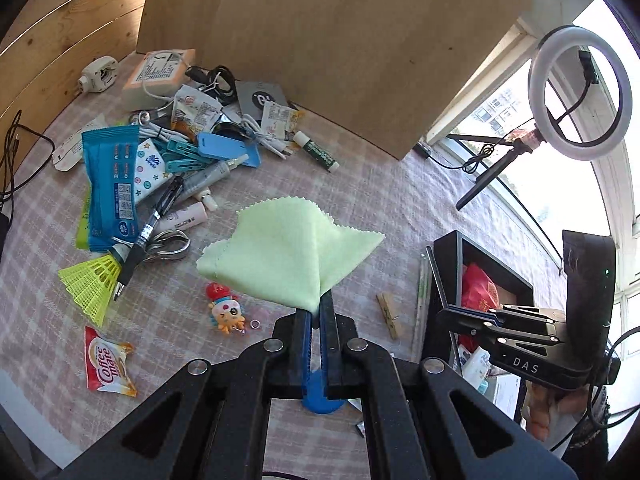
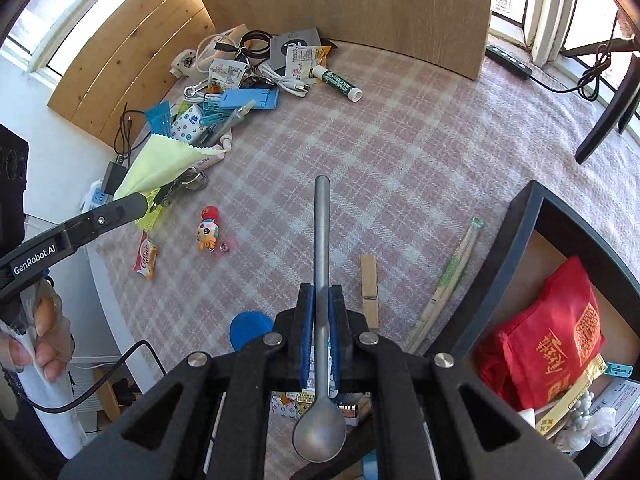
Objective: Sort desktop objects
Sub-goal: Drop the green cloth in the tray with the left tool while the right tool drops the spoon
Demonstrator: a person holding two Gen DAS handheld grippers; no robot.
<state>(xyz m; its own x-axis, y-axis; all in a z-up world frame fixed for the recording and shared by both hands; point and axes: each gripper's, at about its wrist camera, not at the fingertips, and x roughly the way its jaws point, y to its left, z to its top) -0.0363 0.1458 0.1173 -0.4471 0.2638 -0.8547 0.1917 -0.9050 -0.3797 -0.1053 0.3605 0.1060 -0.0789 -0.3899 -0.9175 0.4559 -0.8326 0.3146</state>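
Above checked tablecloth [image 2: 400, 152]: soft pinked-edge cloth [image 1: 288, 248], slim metal spoon [image 2: 321, 280].

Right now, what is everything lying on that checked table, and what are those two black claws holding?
cloth: one, pale green, pinched in the left claw.
spoon: one, grey metal, clamped in the right claw, handle pointing away.
toy figure: one, red and orange, mid-table.
creamer sachet: one, red and white, near table edge.
shuttlecock: one, yellow, beside the pile.
lip balm tube: one, green and white, by the wooden board.
wooden peg: one, tan, near the black box.
chopsticks: one wrapped pair, beside the peg.
left gripper: black, shut on cloth.
right gripper: black, shut on spoon.
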